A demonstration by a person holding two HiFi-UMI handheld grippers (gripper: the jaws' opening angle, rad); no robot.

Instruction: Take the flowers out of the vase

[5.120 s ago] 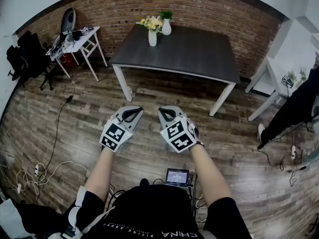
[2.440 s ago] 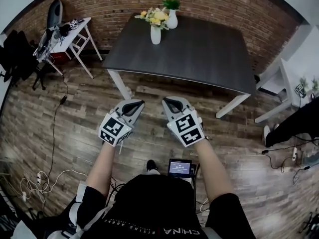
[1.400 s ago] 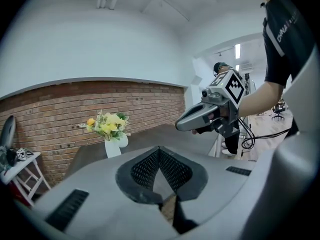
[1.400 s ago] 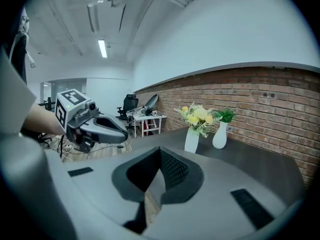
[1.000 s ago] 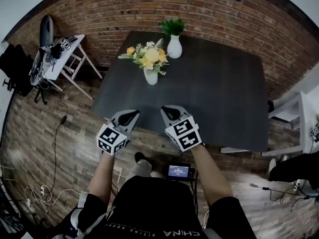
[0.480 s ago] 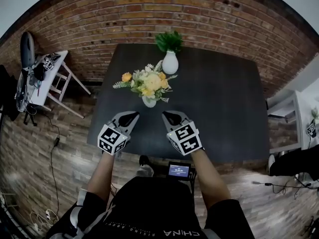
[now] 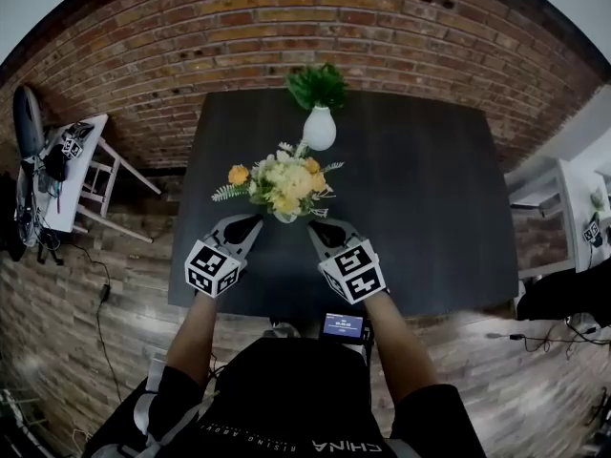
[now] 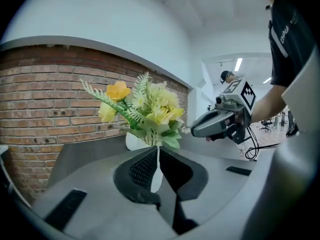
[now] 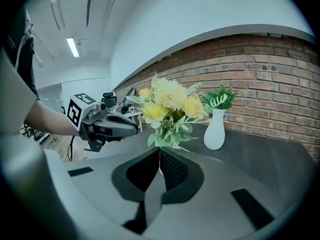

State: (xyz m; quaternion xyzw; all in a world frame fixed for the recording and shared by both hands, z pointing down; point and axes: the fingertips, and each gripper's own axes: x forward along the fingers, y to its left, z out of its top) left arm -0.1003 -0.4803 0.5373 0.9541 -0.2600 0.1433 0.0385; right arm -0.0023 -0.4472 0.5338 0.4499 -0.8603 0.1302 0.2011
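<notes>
A bunch of yellow and cream flowers (image 7: 280, 181) with green fronds stands in a small white vase (image 7: 284, 216) on the dark table (image 7: 420, 208). My left gripper (image 7: 255, 221) is shut and empty, just left of the vase's foot. My right gripper (image 7: 314, 226) is also shut and empty, just right of it. In the left gripper view the flowers (image 8: 148, 111) and vase (image 8: 134, 141) rise right beyond the closed jaws, with the right gripper (image 8: 196, 131) off to the right. The right gripper view shows the flowers (image 9: 170, 109) ahead and the left gripper (image 9: 134, 128) at left.
A second white vase (image 7: 319, 128) with a green plant (image 7: 318, 84) stands further back on the table, near the brick wall (image 7: 286, 36). A white side table (image 7: 67, 175) is at left, white furniture (image 7: 563, 198) at right. A small screen (image 7: 344, 325) sits by my waist.
The view has closed in on the table. Both grippers, still shut, have moved forward over its near edge and now flank the vase closely.
</notes>
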